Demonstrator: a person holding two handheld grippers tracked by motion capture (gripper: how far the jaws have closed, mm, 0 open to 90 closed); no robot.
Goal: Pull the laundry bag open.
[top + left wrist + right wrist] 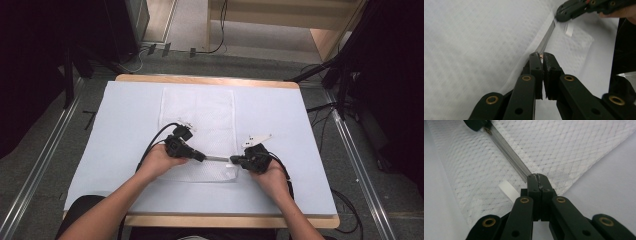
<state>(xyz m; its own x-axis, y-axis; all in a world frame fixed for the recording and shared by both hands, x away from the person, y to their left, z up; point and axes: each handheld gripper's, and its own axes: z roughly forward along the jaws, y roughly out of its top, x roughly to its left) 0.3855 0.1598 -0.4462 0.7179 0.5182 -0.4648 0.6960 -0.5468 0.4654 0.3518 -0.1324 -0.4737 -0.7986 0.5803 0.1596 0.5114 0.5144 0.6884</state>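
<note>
High view: fixed above the person's edge of the pale blue-covered wooden table [125,130], facing forward and down, far enough to take in the whole top and grey floor beyond it. Landmark: white mesh zippered laundry bag [200,117], mid-table. Left gripper view: rides on the left gripper [541,56], very near the bag's near edge, looking along the grey zipper strip [546,40] toward the right gripper [564,11]. Right gripper view: rides on that gripper, equally near, looking back along the same strip. All three views share the zipper strip along the bag's near edge.
</note>
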